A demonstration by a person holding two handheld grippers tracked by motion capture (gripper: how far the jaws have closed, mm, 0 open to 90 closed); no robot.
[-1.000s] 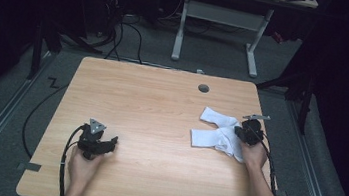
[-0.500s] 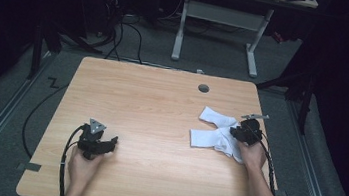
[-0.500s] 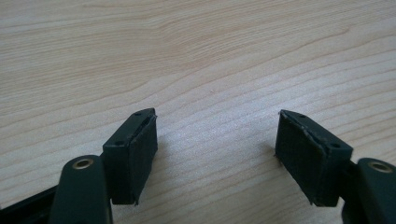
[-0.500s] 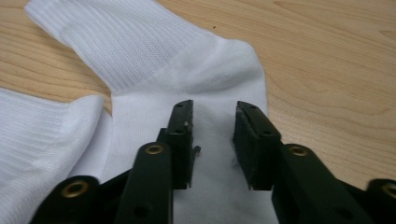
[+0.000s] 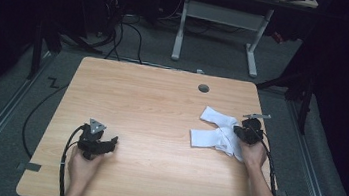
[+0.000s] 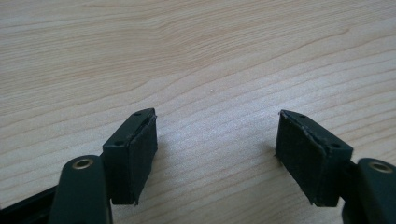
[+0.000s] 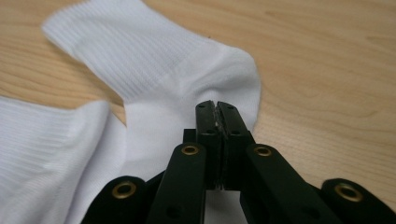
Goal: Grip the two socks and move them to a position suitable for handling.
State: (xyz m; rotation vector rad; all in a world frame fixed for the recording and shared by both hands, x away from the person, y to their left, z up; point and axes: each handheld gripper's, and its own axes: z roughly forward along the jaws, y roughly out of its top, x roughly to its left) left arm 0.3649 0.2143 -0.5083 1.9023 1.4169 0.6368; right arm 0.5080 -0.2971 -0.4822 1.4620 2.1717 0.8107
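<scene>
Your high view looked down over the whole table (image 5: 162,101); both gripper views sat close above its wood.

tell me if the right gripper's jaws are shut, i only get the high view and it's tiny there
Observer: The right gripper has just been closing. Its jaws now meet, tips over the heel of a white sock. I cannot tell whether fabric is pinched.
Operator: and the left one
Observer: The left gripper is open, with nothing between its jaws, over the bare wooden table.
Operator: anything on the fabric
Observer: Both that sock and the second white sock beside it have ribbed cuffs.
</scene>
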